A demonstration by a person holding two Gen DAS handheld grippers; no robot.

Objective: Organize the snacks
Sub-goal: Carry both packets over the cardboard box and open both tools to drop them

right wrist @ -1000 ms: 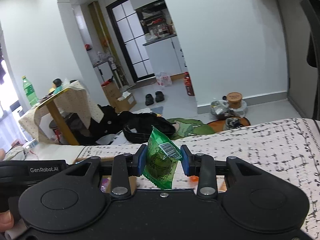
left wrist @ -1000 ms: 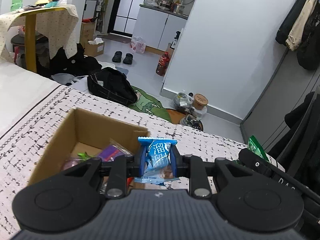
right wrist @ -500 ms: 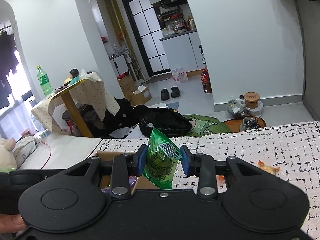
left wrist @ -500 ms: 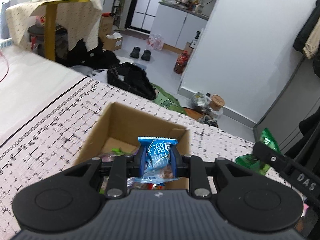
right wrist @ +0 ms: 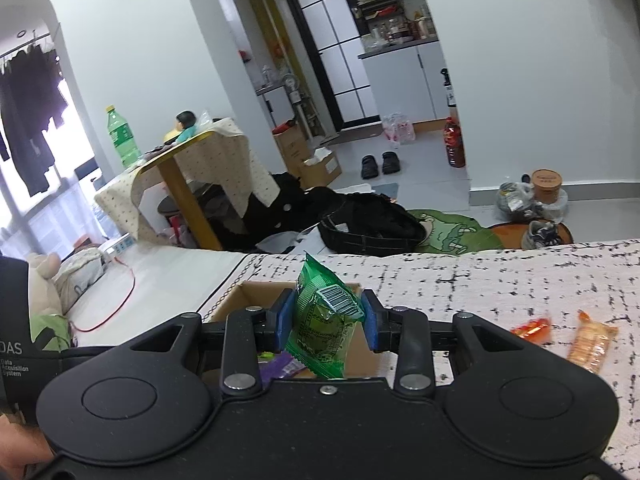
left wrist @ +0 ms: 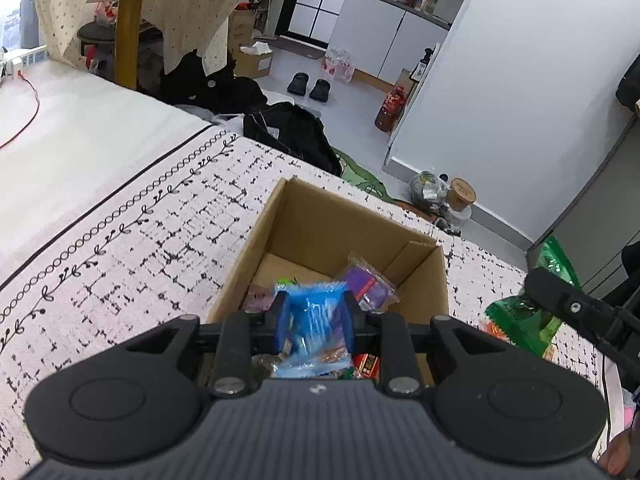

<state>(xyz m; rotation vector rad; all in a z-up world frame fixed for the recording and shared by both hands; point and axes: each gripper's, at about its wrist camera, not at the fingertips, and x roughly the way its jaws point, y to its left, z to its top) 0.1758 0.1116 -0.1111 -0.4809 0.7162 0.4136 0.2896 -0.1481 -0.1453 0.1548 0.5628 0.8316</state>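
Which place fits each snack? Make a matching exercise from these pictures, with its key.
Things:
1. blue packet
2. green packet
3. purple packet
4. orange packets

Places:
A. loose on the patterned cloth
B. lying inside the cardboard box
C. between the fingers of the right hand-held gripper
D. between the fingers of the left hand-held gripper

Pairs: 1-D, 2-C, 3-B, 4-A
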